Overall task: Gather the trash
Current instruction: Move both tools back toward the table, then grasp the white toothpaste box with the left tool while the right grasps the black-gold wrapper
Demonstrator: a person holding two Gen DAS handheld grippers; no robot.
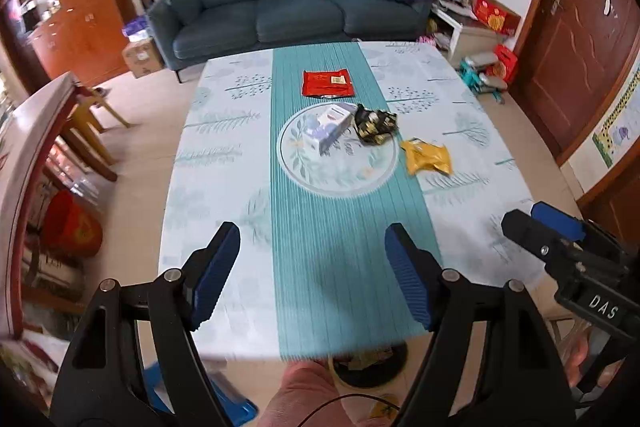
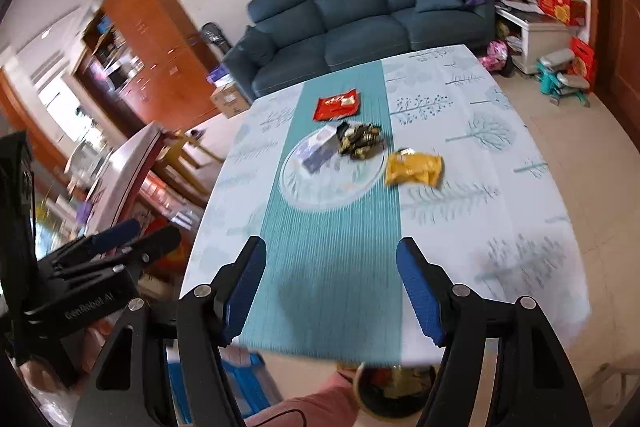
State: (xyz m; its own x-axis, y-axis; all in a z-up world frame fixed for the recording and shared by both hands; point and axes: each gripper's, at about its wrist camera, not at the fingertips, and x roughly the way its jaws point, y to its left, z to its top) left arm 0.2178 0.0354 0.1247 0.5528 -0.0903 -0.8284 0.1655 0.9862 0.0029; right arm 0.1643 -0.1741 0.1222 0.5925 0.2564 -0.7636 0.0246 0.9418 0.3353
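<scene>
- While both grippers hang over the near end of the table, no pickup has begun; judged step: approach to the first piece of trash.
- Left gripper: jaws spread wide, nothing between them. Right gripper: jaws spread wide, likewise empty.
- Trash sits mid-table, well apart from both grippers:
  - red pack, flat, glossy, farthest off, on the teal runner;
  - box, white and purple card, lying on the round mat;
  - black wrapper, crumpled foil with gold print, at the mat's far right edge, just beside the box;
  - yellow bag, creased film, just off the mat's right edge.
- Bin: round, below the near table edge, some waste already inside.
- Next move, as judged: extend a gripper forward, most likely toward the yellow bag, the nearest piece; thin film calls for a low pinch on a raised fold.
- The ribbed runner and printed cloth look soft; dragging may bunch them.
</scene>
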